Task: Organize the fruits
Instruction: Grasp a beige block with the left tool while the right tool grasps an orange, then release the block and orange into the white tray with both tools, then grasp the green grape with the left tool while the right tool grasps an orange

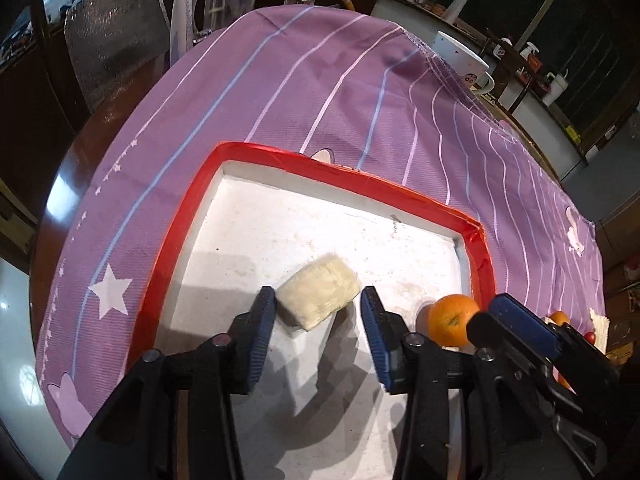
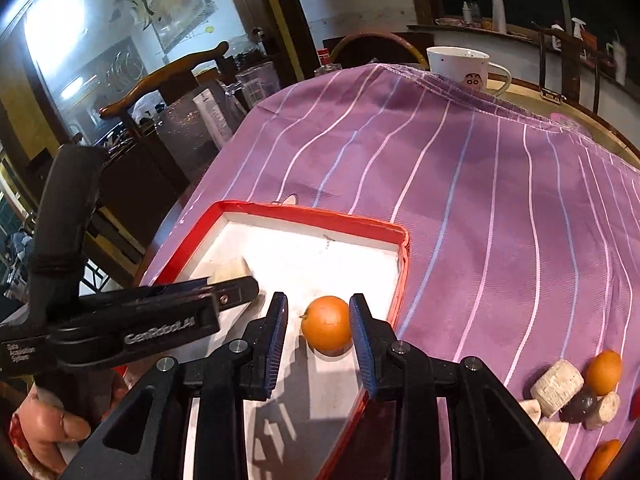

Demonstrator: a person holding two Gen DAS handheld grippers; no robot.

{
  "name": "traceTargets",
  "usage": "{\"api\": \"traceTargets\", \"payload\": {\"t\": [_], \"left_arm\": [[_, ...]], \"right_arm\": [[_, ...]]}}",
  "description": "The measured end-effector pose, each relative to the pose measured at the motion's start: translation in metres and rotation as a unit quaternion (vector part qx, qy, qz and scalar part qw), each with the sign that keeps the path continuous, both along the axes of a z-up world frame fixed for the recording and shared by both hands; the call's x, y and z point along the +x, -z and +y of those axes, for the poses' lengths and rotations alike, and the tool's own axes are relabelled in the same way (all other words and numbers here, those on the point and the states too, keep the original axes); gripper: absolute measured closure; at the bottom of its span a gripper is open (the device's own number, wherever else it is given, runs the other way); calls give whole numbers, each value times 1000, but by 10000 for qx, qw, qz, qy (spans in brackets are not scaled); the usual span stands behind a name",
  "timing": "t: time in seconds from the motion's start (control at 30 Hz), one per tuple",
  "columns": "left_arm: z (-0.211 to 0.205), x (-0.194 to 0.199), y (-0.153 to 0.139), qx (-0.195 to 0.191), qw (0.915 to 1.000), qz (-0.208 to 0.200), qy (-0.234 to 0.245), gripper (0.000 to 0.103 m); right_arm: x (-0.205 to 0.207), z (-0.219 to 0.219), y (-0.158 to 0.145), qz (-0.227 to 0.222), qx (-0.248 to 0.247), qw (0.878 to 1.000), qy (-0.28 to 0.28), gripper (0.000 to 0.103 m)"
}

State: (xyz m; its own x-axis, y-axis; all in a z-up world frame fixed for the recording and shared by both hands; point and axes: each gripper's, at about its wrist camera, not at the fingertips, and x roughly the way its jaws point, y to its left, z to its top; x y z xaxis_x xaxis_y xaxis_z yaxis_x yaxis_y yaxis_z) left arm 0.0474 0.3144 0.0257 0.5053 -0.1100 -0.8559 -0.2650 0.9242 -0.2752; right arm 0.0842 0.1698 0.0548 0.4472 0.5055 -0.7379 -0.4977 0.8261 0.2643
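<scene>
A white tray with a red rim [image 1: 176,236] [image 2: 312,216] lies on the purple striped cloth. In the left wrist view my left gripper [image 1: 318,312] is open over the tray, with a pale cylindrical fruit piece [image 1: 318,296] lying on the tray floor between its fingertips. In the right wrist view my right gripper [image 2: 318,320] is open around an orange [image 2: 327,324] that rests on the tray near its right rim; the orange also shows in the left wrist view [image 1: 452,320]. The pale piece [image 2: 232,270] is partly hidden behind the left gripper there.
More fruit lies on the cloth at the right: an orange [image 2: 604,372], several pale cylindrical pieces [image 2: 558,388], a dark round fruit [image 2: 582,404] and another orange piece [image 2: 604,458]. A white mug [image 2: 460,66] [image 1: 460,58] stands at the cloth's far edge. Chairs and clear jugs stand beyond the table.
</scene>
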Motion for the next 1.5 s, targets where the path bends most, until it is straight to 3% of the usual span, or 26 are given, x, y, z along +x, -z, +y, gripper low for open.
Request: {"api": "traceTargets", "payload": {"t": [0.13, 0.27, 0.5, 0.67, 0.9, 1.1, 1.27, 1.5], "left_arm": [[1, -3, -8, -29, 9999, -97, -66, 51], [-4, -17, -27, 10, 9995, -292, -126, 45], [-46, -52, -69, 72, 9968, -785, 159, 33], [-103, -70, -83, 128, 9925, -993, 707, 29], [-185, -70, -55, 277, 9866, -725, 1433, 29], [-234, -72, -23, 522, 9782, -611, 1913, 29], [-247, -72, -5, 709, 9735, -562, 2102, 30], [-268, -63, 8, 726, 9670, -520, 2385, 49]], "right_arm": [[-1, -6, -7, -123, -46, 9999, 32, 66], [-10, -33, -24, -202, 206, 9994, 211, 66], [-36, -124, -52, -342, 529, 9954, 716, 66], [-60, -195, -54, -403, 363, 9920, 1139, 65], [-81, -262, -27, -233, 46, 9891, 1456, 65], [-82, -263, 0, -109, -166, 9931, 1154, 65], [-76, -254, 17, -66, -166, 9941, 1066, 65], [-62, -249, 22, -121, -204, 9931, 1150, 65]]}}
